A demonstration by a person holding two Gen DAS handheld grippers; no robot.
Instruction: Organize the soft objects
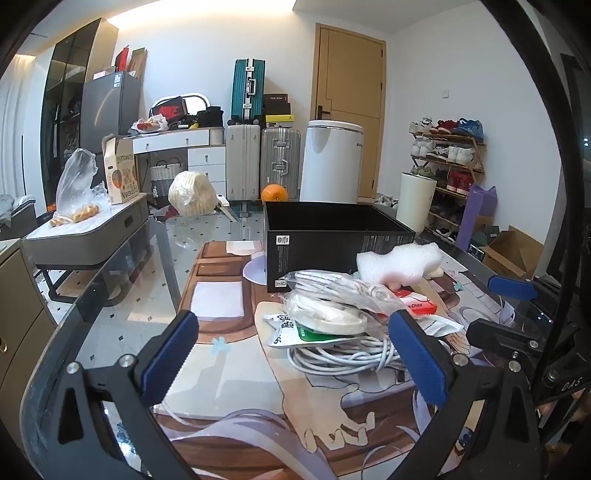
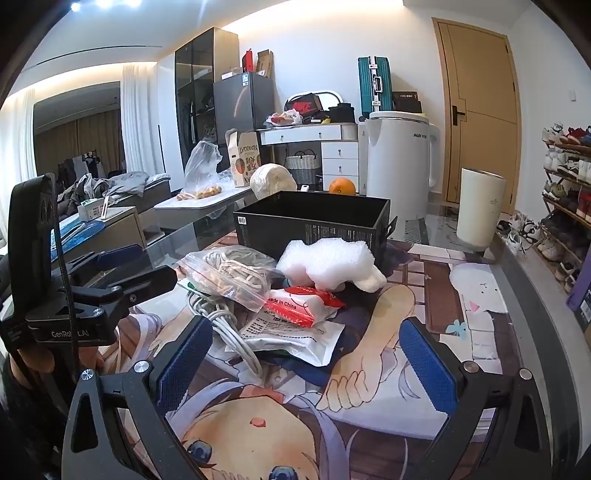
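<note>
Indoor, evenly bright, cool white cast. Ceiling cove strip (image 1: pixel 122 9) and spotlights (image 2: pixel 103 3) glow overexposed. Glass table (image 1: pixel 110 295) shows soft reflections, weak shadows. Heavy fisheye bending, black vignette at corners. Focus mostly sharp, edges softer.

Black box (image 2: pixel 314 225), white foam (image 2: pixel 325 264), red-and-white packet (image 2: pixel 303 304), blue-padded tongs (image 2: pixel 306 362).

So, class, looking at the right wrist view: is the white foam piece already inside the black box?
No. The white foam piece lies on the table in front of the black box.
</note>
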